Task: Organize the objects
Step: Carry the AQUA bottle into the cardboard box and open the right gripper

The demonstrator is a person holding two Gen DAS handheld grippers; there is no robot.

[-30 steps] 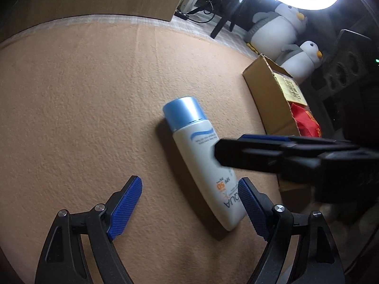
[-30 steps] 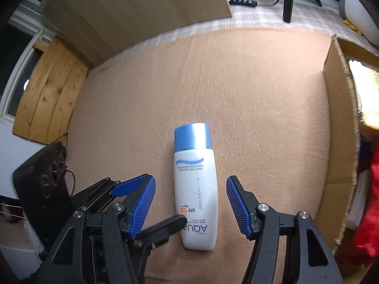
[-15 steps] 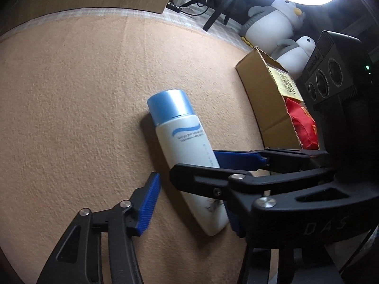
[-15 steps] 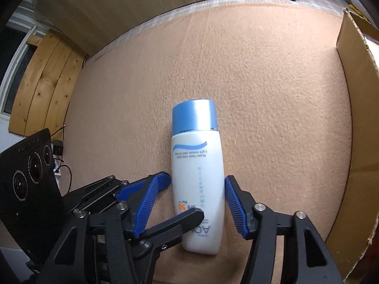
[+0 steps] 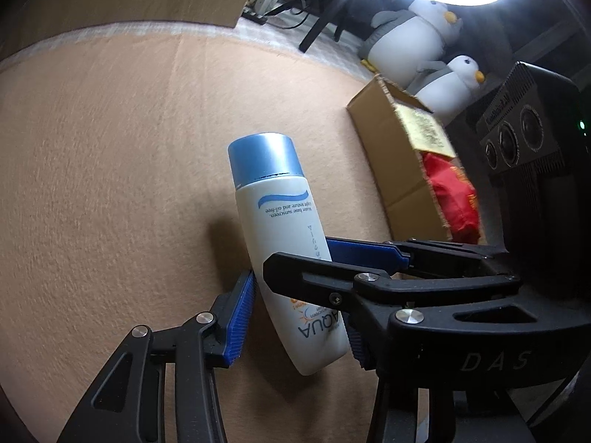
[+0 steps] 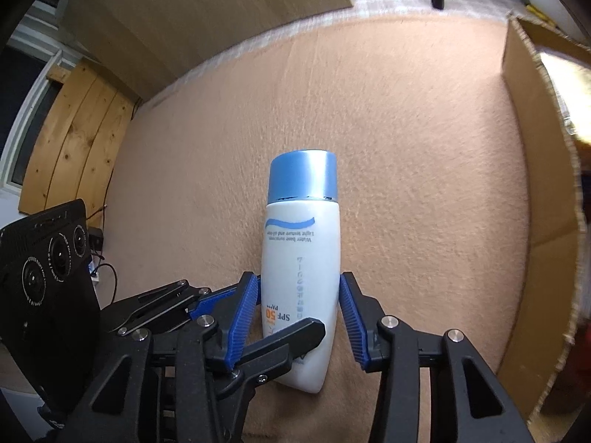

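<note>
A white sunscreen bottle (image 5: pixel 284 243) with a blue cap is held tilted above the tan felt mat, its shadow on the felt behind it. It also shows in the right wrist view (image 6: pixel 301 258), cap pointing away. My left gripper (image 5: pixel 299 321) is shut on its lower body, blue pads pressed against both sides. My right gripper (image 6: pixel 297 319) is shut on the same lower body from the other side, crossing over the left one. The right gripper's fingers (image 5: pixel 369 258) partly hide the left gripper's right finger.
An open cardboard box (image 5: pixel 391 162) stands to the right on the mat, holding a red packet (image 5: pixel 450 199) and a yellow printed item (image 5: pixel 424 129). Its wall shows in the right wrist view (image 6: pixel 532 170). Two penguin plush toys (image 5: pixel 413 33) sit behind it. A wooden board (image 6: pixel 207 7) leans at the back.
Both grippers closed in from open onto the bottle's lower body. The bottle went from lying flat on the mat to lifted and tilted.
</note>
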